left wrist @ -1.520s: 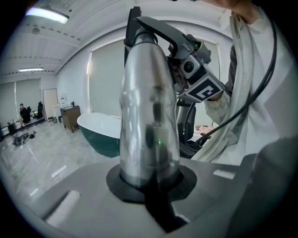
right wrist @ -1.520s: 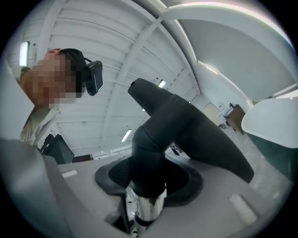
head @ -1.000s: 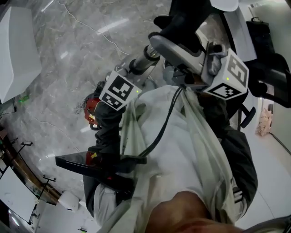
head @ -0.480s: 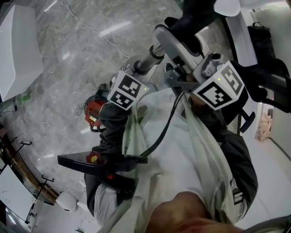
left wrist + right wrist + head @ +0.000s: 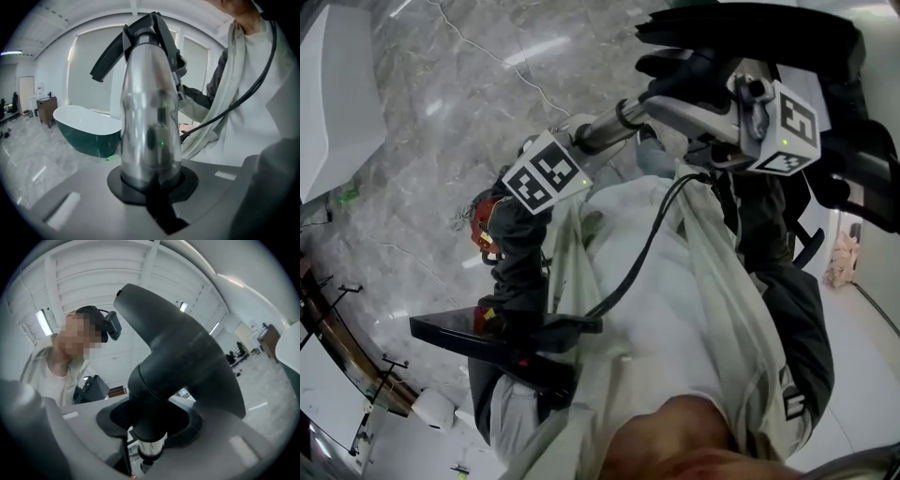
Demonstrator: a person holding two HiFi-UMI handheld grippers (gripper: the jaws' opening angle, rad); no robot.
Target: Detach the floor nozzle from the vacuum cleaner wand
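Well, wand (image 5: 605,126) aslant, nozzle (image 5: 769,37) upper right

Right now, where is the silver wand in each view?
Head view: wand upper middle, slanting.
Left gripper view: wand at centre, large.
Right gripper view: wand bottom middle, a short silver stub.
Shared landmark: black nozzle on the wand's end, in all three.

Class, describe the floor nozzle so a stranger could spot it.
From the white shirt, follow the silver wand up and right. The floor nozzle caps its end, in the right claw: broad and black, unlike the shiny wand.
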